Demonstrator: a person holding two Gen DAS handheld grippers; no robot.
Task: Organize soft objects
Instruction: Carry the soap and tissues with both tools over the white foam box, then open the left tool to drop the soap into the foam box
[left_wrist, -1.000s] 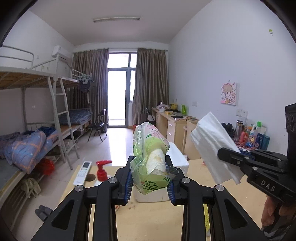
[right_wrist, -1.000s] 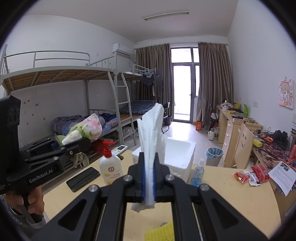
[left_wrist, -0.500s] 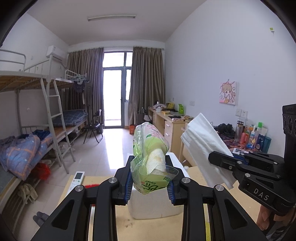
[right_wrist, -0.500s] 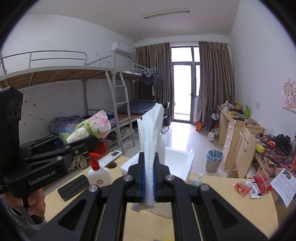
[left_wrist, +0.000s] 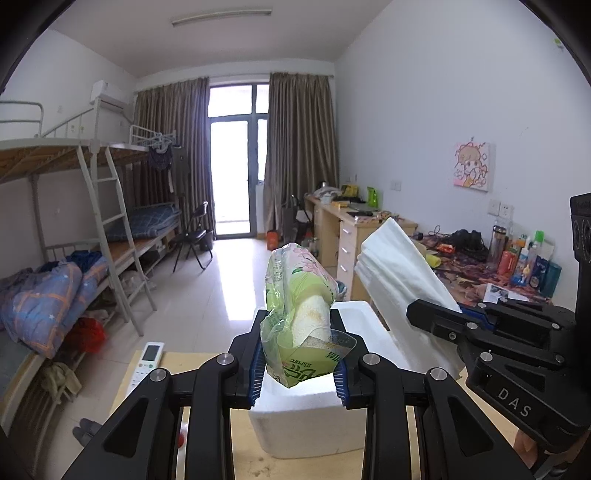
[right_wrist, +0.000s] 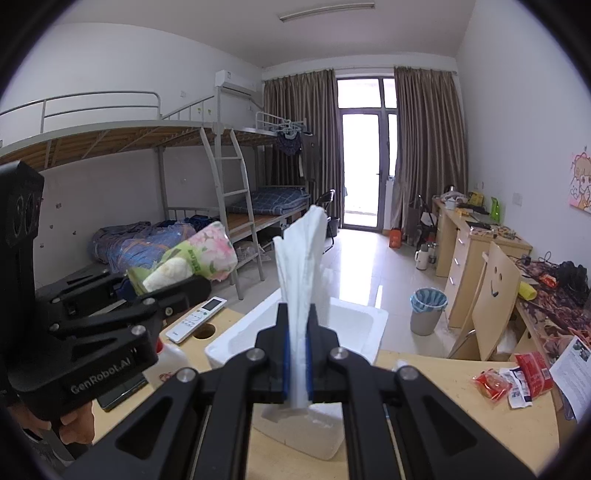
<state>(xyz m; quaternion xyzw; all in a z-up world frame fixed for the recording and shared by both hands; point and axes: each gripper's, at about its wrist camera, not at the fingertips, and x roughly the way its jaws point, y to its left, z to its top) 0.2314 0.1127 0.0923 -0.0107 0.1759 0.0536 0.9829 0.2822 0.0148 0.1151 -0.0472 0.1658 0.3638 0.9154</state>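
With the left claw (left_wrist: 298, 363) clamped on the tissue pack (left_wrist: 301, 317) and the right claw (right_wrist: 297, 363) pinching the folded tissues (right_wrist: 301, 266) above the foam box (right_wrist: 354, 321), the limp tissues could snag its rim and spill onto the worktop (right_wrist: 461, 417).

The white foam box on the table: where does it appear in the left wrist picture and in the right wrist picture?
Left wrist view: the white foam box sits at lower centre, just behind the left gripper and its green tissue pack.
Right wrist view: the box is at centre, behind the right gripper and its white tissues.
Shared landmark: the remote control lies on the table left of the box.
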